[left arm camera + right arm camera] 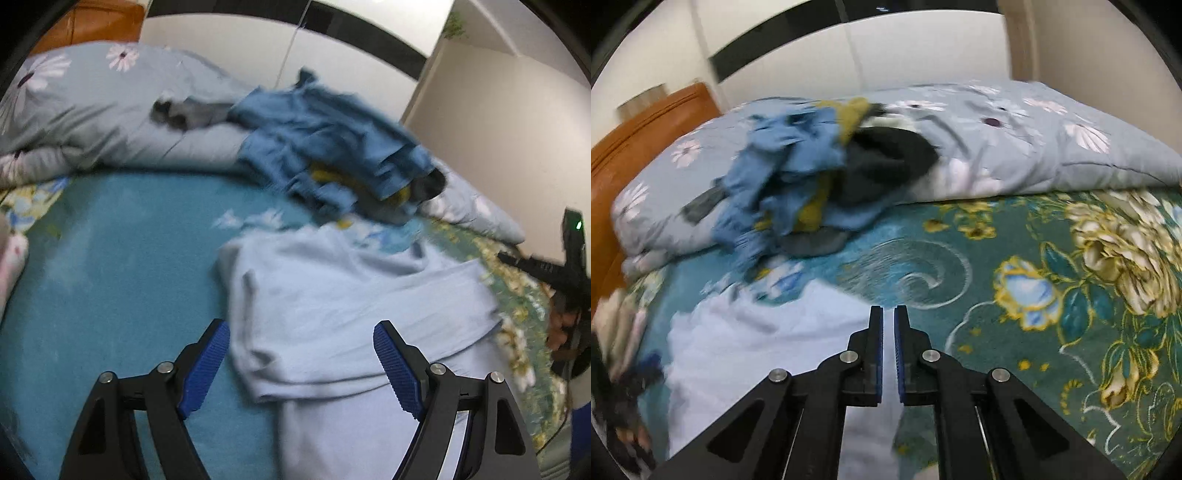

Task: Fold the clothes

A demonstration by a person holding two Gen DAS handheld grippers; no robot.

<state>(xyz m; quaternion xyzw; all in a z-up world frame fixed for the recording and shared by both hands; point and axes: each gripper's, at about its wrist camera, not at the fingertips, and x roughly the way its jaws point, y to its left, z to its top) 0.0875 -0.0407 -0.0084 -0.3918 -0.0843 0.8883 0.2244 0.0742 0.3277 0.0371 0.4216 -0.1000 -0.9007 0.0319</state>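
Left gripper (301, 363) hovers with jaws spread wide and empty over the pale blue garment (343, 306), which lies rumpled on the teal floral bed (1015, 258). Beyond the garment, a grey flowered duvet (1052, 147) runs across the bed, with a heap of blue clothes (325, 147) against it. Right gripper (888, 314) hangs at the garment's edge, jaws nearly together; whether cloth is pinched, I can't tell.

Pale blue garment (332, 295) rumpled on bed.
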